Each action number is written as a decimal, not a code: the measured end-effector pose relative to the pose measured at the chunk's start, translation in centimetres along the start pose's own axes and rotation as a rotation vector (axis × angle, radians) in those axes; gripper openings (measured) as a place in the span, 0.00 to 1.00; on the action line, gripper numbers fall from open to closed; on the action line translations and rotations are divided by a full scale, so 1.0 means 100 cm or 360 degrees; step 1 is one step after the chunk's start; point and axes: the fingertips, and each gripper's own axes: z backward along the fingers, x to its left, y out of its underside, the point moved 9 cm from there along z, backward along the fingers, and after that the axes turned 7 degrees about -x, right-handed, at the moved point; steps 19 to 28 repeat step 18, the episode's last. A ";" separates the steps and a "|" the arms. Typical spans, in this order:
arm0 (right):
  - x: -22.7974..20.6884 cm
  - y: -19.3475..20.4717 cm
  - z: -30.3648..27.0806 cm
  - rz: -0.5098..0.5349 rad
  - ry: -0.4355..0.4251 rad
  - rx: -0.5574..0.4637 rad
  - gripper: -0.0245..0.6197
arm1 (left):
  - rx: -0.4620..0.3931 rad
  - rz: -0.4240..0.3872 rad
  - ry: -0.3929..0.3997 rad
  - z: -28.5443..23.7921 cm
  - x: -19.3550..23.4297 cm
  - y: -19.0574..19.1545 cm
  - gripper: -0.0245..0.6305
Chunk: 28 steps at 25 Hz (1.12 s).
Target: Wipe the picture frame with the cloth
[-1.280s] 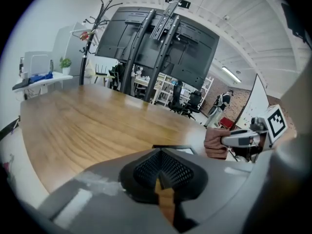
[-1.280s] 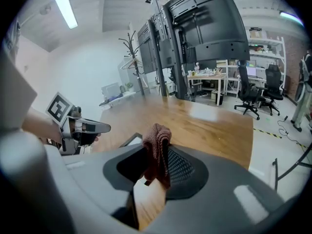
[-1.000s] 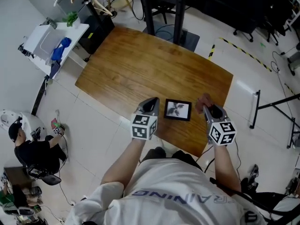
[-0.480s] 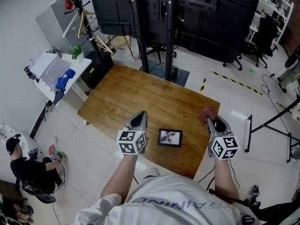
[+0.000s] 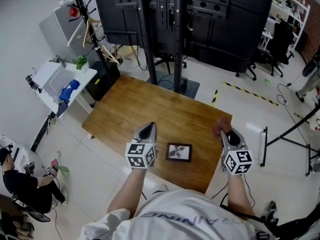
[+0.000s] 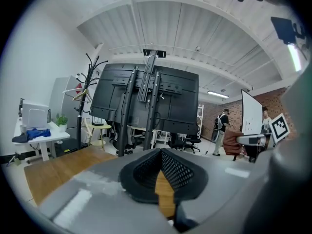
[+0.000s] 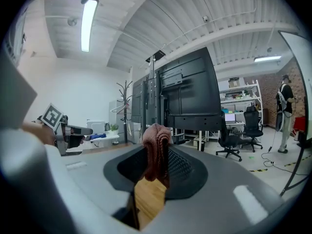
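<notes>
A small black picture frame (image 5: 179,152) lies flat near the front edge of the wooden table (image 5: 145,109). My left gripper (image 5: 148,130) hovers just left of the frame, shut with nothing between its jaws. On the frame's right, near the table's right edge, my right gripper (image 5: 224,132) is shut on a reddish-brown cloth (image 5: 219,125). The right gripper view shows the cloth (image 7: 156,149) bunched upright between the jaws. The left gripper view shows only a sliver of table (image 6: 163,195) past the closed jaws; the frame is out of sight there.
A large black screen on a stand (image 5: 170,19) rises behind the table. A white side table (image 5: 60,81) with a blue object stands at the left. A coat rack (image 5: 82,4) is at the back left. A person sits on the floor at far left (image 5: 20,181).
The head view has tilted up, so the table and frame sit lower and the screen stand has come into sight. Both grippers keep their places beside the frame, the right still holding the cloth.
</notes>
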 end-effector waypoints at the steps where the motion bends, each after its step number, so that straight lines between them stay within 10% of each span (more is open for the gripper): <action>1: -0.001 0.000 0.001 0.0002 0.0004 0.0001 0.21 | 0.0001 0.0000 0.0002 -0.001 -0.001 0.000 0.04; 28: -0.005 0.006 0.005 -0.0013 0.0022 0.0038 0.21 | -0.0008 0.0001 0.0015 0.002 -0.012 0.001 0.04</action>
